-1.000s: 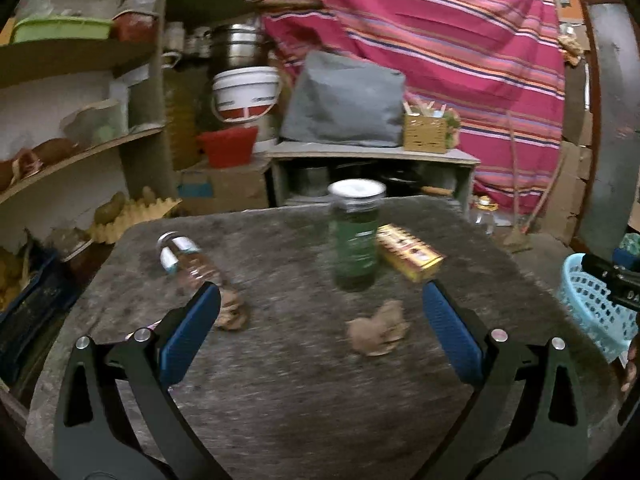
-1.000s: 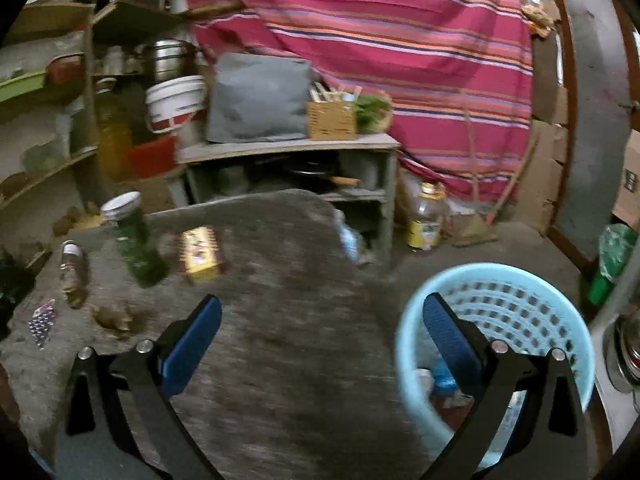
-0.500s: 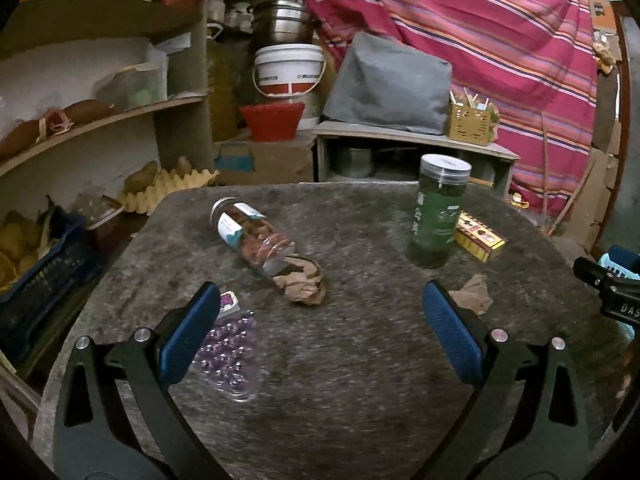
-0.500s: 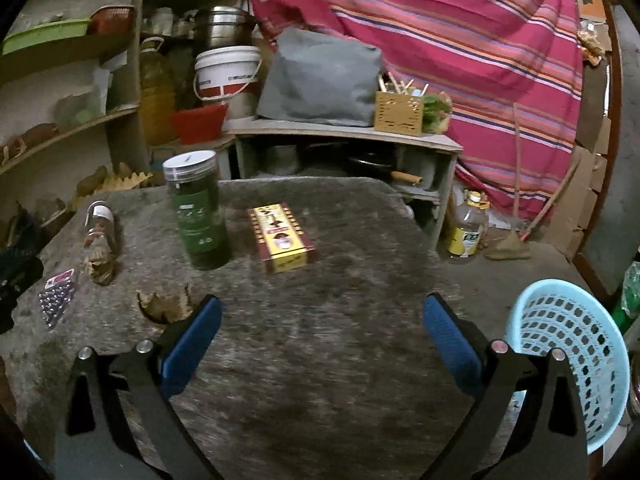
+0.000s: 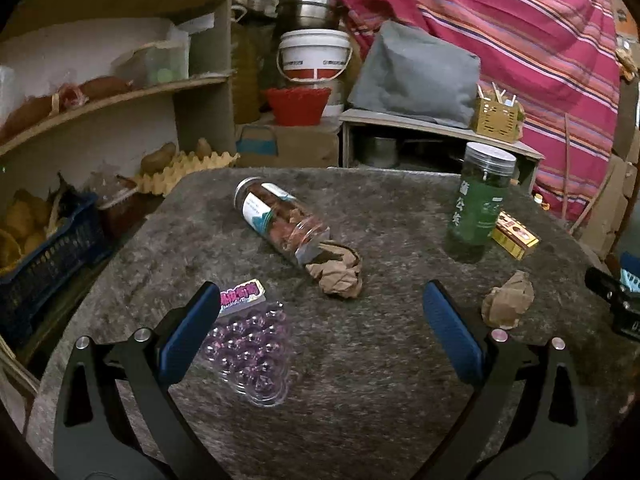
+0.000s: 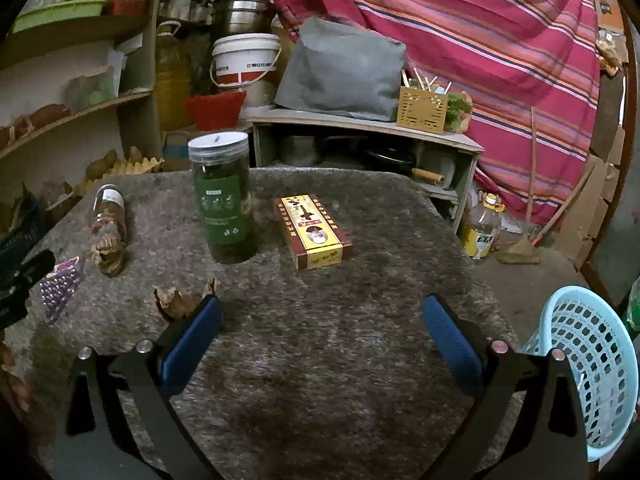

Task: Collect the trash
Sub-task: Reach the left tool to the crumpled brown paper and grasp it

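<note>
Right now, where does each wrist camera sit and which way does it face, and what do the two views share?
Left wrist: behind the open left gripper, over the table's near-left part, facing the lying jar, crumpled paper and purple blister pack; the right gripper's tip shows at right.
Right wrist: behind the open right gripper, facing the green jar, red-and-yellow box and blue basket.
Shared: table, both jars, box, papers, blister pack.

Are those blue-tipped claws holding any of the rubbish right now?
No. The left gripper and right gripper both have their jaws spread wide over the grey table, with nothing between them.
</note>
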Tool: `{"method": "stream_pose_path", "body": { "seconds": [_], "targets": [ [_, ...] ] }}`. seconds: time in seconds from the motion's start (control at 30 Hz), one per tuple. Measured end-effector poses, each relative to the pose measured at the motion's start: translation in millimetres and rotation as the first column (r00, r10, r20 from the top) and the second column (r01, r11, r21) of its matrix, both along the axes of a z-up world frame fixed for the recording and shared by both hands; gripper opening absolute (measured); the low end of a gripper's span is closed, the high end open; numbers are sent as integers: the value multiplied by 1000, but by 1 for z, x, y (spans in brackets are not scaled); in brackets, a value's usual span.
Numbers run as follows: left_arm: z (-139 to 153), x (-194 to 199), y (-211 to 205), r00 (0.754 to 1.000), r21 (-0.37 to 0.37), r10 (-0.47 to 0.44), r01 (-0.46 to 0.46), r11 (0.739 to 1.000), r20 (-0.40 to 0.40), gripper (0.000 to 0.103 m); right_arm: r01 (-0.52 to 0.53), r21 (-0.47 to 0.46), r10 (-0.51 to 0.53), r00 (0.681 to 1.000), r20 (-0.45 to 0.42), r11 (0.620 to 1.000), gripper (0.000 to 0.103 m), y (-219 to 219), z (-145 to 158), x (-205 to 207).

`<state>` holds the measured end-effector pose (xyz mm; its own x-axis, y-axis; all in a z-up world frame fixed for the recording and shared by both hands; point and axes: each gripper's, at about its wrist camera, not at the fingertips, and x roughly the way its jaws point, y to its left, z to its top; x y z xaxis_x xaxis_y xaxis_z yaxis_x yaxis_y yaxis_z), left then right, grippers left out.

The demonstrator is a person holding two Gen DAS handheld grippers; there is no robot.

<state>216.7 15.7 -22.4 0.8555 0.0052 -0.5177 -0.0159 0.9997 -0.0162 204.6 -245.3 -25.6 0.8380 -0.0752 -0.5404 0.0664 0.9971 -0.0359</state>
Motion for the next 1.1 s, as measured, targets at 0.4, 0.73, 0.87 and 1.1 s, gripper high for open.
{"method": "stream_pose_path", "body": {
  "seconds": [0.4, 0.73, 0.87, 1.1],
  "targets": [
    [-16, 19, 1, 996, -15, 15, -17, 1000, -87, 98, 6, 43, -6, 1000, 0, 999, 99, -8, -11, 9],
    [-21, 30, -10, 992, -1, -13, 13, 1000, -122, 98, 0, 20, 0, 1000, 2, 1000, 99, -14, -13, 18],
    [-23, 38, -10, 991, -2, -3, 2, 1000, -133, 98, 11, 0, -11, 1000, -16, 1000, 99, -16, -15, 23],
    [-26, 57, -18, 985, -10, -40, 39, 999, -167, 98, 28, -17, -28, 999, -39, 999, 99, -19, -19, 34]
  ]
}}
